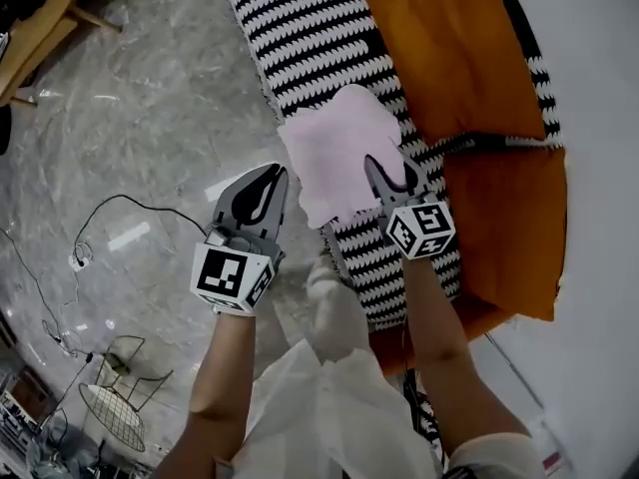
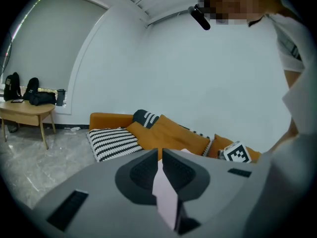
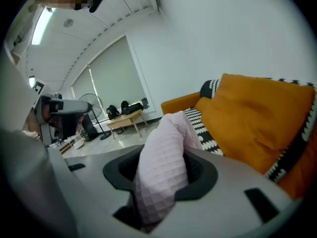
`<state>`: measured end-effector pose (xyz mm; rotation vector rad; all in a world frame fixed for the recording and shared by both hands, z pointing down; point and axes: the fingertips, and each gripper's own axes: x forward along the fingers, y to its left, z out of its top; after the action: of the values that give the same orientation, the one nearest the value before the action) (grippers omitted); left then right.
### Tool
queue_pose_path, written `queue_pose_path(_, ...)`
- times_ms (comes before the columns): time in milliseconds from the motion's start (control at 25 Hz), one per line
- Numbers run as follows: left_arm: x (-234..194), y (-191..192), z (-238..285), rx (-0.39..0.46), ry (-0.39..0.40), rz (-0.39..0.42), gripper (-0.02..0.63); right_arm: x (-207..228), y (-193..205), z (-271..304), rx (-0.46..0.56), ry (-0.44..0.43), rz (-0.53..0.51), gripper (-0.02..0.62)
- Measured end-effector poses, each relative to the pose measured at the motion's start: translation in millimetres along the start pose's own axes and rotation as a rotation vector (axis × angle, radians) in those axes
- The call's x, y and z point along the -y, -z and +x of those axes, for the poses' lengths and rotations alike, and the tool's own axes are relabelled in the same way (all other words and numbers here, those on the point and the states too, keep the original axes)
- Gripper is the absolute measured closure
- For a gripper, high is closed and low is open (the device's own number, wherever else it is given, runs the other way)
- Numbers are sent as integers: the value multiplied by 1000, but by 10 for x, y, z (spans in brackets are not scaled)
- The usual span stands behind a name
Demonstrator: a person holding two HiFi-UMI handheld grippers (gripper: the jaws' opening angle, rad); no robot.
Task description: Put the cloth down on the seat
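A pale pink waffle cloth [image 1: 334,153] hangs spread between my two grippers, above the black-and-white striped seat [image 1: 319,38] of an orange sofa. My left gripper [image 1: 277,171] pinches the cloth's left edge. In the left gripper view its jaws [image 2: 160,152] stand nearly together on a thin fold of the cloth [image 2: 166,197]. My right gripper [image 1: 391,168] holds the right side. In the right gripper view a thick bunch of cloth [image 3: 163,167] fills the gap between that gripper's [image 3: 163,155] black pads. The striped seat [image 3: 198,125] lies just beyond.
Orange cushions [image 1: 454,48] lie on the seat's far side and at its near right [image 1: 509,228]. The grey marble floor at the left carries a black cable [image 1: 120,203] and a wire stand [image 1: 115,407]. A wooden table [image 2: 27,114] stands by the wall.
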<state>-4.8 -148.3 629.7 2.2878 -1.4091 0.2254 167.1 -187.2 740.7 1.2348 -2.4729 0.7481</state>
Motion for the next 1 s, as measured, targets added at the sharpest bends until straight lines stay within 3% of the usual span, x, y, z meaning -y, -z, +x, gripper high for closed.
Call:
queue_pose_path(200,341,165,277,-31,60,4,568,811,253,-478,4,139,94,450)
queue_pose_path(240,402,182,320,-36,69,8,568,937,282,-562,6,161,101,508)
queue_pose_path(360,587,213,412,-52,97,21,568,1139,460,-707,-44,186,73,513)
queue_pose_path(600,840,255,566,-65,143,40,568,1323,736,-795,-138,249,39,480)
queue_pose_path(720,886,225,570,-69,154,38,568,1369,774,-859,-188,285,45,412)
queue_pose_path(1000,940,44,437,-52,171,42,566,1401,510,-1233,-185,382,17,373)
